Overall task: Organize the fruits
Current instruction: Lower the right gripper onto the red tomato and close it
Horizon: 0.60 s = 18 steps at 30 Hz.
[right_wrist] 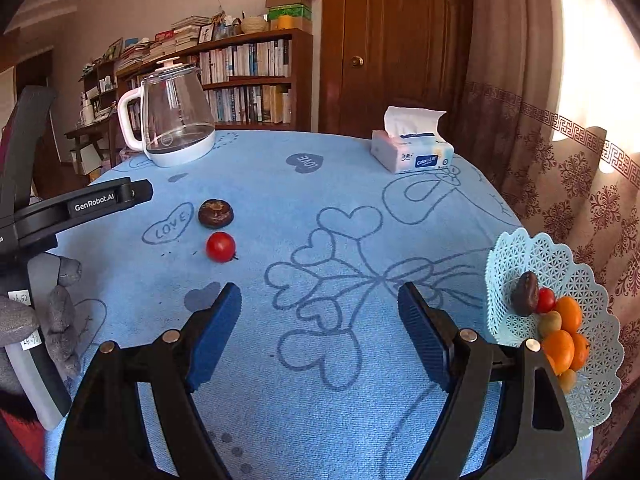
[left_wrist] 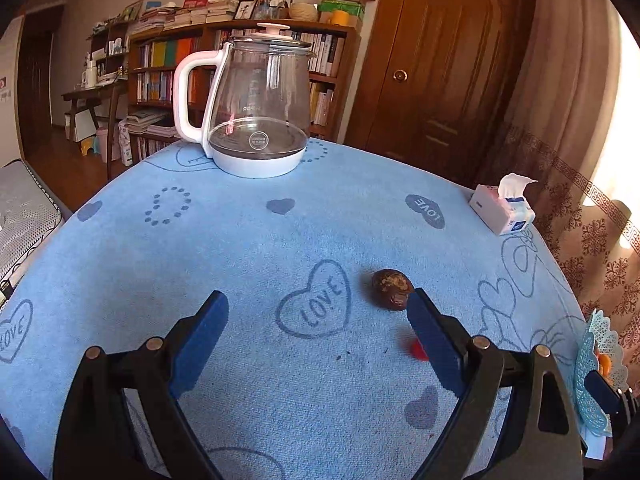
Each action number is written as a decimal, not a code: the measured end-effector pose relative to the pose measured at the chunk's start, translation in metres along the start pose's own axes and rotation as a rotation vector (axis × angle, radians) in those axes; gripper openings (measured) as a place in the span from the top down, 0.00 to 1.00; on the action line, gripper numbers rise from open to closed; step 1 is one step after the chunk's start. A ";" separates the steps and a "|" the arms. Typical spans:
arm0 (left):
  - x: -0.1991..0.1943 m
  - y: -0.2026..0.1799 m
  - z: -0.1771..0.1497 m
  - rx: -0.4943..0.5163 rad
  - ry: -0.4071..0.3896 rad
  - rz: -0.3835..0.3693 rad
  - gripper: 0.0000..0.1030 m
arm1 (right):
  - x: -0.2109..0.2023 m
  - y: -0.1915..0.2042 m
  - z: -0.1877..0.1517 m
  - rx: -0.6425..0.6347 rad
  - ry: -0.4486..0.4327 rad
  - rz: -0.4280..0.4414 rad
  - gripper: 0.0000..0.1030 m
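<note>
A dark brown water chestnut [left_wrist: 392,290] lies on the blue cloth just beyond my left gripper's right fingertip; it also shows in the right wrist view [right_wrist: 215,213]. A red cherry tomato [right_wrist: 220,247] lies just in front of it; in the left wrist view the tomato [left_wrist: 418,349] is mostly hidden behind the right finger. My left gripper [left_wrist: 318,314] is open and empty. My right gripper [right_wrist: 319,302] is open and empty over the cloth. A light blue lattice basket [right_wrist: 560,264] at the right holds oranges, a tomato, a kiwi-coloured fruit and a dark chestnut.
A glass kettle [left_wrist: 260,108] with a white handle stands at the table's far side. A tissue pack [right_wrist: 412,154] sits at the far right. The left gripper's body [right_wrist: 80,208] reaches in from the left of the right wrist view. The basket edge [left_wrist: 596,376] shows at right.
</note>
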<state>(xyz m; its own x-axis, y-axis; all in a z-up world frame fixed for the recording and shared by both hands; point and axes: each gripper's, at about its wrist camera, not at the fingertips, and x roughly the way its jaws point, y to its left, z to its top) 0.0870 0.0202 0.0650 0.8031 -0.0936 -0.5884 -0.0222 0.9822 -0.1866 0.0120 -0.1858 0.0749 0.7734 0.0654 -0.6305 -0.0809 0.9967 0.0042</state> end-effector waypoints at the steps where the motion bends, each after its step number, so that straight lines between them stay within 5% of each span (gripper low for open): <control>1: 0.001 0.002 0.000 -0.007 0.004 0.004 0.13 | 0.005 0.004 0.003 0.004 0.014 0.024 0.20; 10: 0.010 0.015 -0.002 -0.068 0.038 0.047 0.13 | 0.060 0.024 0.025 0.023 0.102 0.101 0.22; 18: 0.020 0.023 -0.003 -0.114 0.082 0.064 0.13 | 0.094 0.036 0.035 0.044 0.160 0.166 0.39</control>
<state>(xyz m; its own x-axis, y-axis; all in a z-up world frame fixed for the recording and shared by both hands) 0.1010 0.0404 0.0461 0.7467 -0.0494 -0.6633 -0.1426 0.9622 -0.2322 0.1041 -0.1424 0.0430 0.6420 0.2235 -0.7334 -0.1685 0.9743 0.1494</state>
